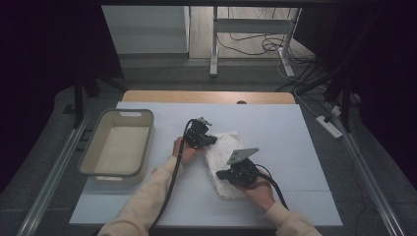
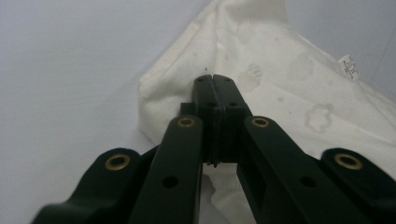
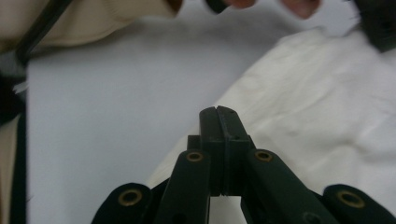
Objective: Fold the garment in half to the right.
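A crumpled white cloth (image 1: 222, 153) lies in the middle of the pale blue table top (image 1: 290, 142). My left gripper (image 1: 211, 140) rests at the cloth's upper left corner, jaws together. In the left gripper view its shut tips (image 2: 213, 79) sit over the cloth (image 2: 285, 88) near its edge, with no fabric visibly pinched between them. My right gripper (image 1: 220, 173) lies over the cloth's near left side. Its tips (image 3: 217, 112) are also pressed together, just above the cloth's edge (image 3: 322, 116).
A beige plastic basin (image 1: 146, 147) stands empty at the table's left side. The cloth carries a small sewn label (image 2: 349, 66). The person's cream sleeve (image 3: 93, 18) and the left gripper's cable (image 1: 173, 182) cross the near part of the table.
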`<control>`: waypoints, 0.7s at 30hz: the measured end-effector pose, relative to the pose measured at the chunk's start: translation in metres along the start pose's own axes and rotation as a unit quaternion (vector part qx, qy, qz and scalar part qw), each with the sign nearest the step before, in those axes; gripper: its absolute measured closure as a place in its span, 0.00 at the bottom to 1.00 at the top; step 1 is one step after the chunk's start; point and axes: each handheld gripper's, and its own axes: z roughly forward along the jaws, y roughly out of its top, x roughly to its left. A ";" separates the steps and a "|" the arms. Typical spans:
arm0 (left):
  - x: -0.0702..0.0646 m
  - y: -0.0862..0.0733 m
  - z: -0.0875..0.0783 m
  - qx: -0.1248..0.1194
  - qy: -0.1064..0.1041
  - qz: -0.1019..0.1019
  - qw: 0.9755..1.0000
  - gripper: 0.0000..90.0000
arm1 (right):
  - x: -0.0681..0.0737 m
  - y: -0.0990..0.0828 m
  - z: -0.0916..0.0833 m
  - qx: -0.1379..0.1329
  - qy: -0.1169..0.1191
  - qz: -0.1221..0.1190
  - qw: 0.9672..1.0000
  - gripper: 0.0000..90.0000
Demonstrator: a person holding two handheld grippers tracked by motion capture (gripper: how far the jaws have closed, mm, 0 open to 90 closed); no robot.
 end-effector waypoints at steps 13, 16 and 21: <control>0.002 -0.001 0.001 -0.004 -0.002 -0.005 1.000 0.97 | 0.019 -0.021 0.013 0.039 0.032 -0.005 0.999 1.00; 0.003 -0.001 -0.001 -0.010 -0.008 -0.012 1.000 0.97 | 0.028 -0.022 0.018 0.053 0.036 -0.022 0.998 1.00; 0.006 0.002 -0.013 -0.027 0.003 -0.011 1.000 0.96 | 0.018 -0.017 -0.007 0.006 0.015 -0.007 1.000 1.00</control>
